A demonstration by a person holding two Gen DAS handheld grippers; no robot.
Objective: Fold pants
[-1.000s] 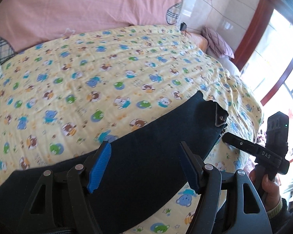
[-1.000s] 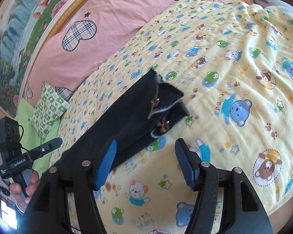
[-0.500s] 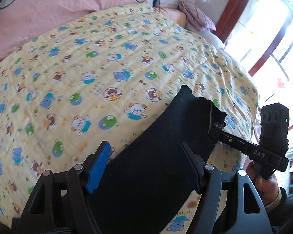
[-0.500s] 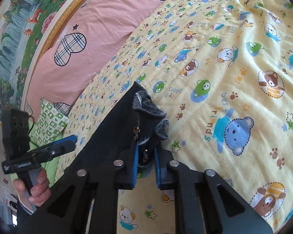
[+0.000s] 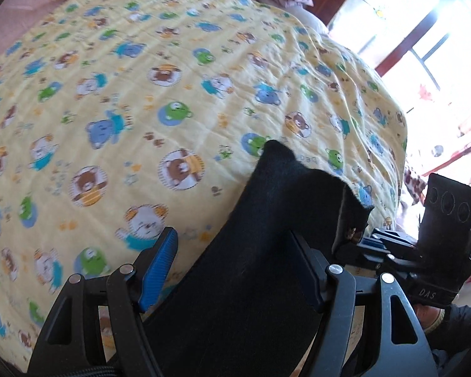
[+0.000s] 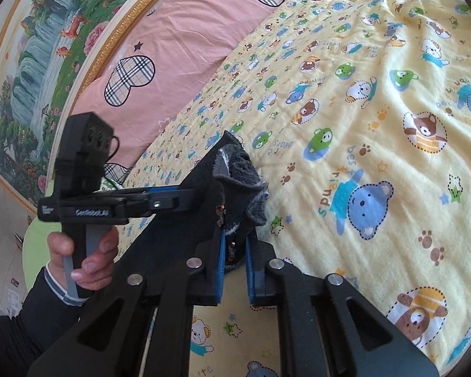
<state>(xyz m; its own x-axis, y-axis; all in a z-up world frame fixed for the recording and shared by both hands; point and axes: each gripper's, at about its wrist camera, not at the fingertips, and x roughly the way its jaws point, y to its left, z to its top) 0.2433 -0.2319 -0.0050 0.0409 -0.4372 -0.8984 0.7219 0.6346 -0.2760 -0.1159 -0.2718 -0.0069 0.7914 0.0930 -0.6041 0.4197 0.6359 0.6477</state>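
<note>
"DAS" on right tongs point(image 6: 234, 259), clamped onto dark pants point(image 6: 185, 232).

We see matt, fuzzy dark cloth pants point(image 6: 185, 235), a soft quilted cotton bedspread point(image 5: 179, 62), and matt black plastic tongs point(image 6: 235, 264).

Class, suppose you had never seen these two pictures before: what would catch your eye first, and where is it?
First, the dark pants, lifted at one end above the yellow bear-print bedspread in the lower middle of both views. The right gripper is clamped on the bunched waistband, while the left gripper is open with the cloth lying between its fingers. Behind, a pink pillow lies below a gold-framed landscape painting.
</note>
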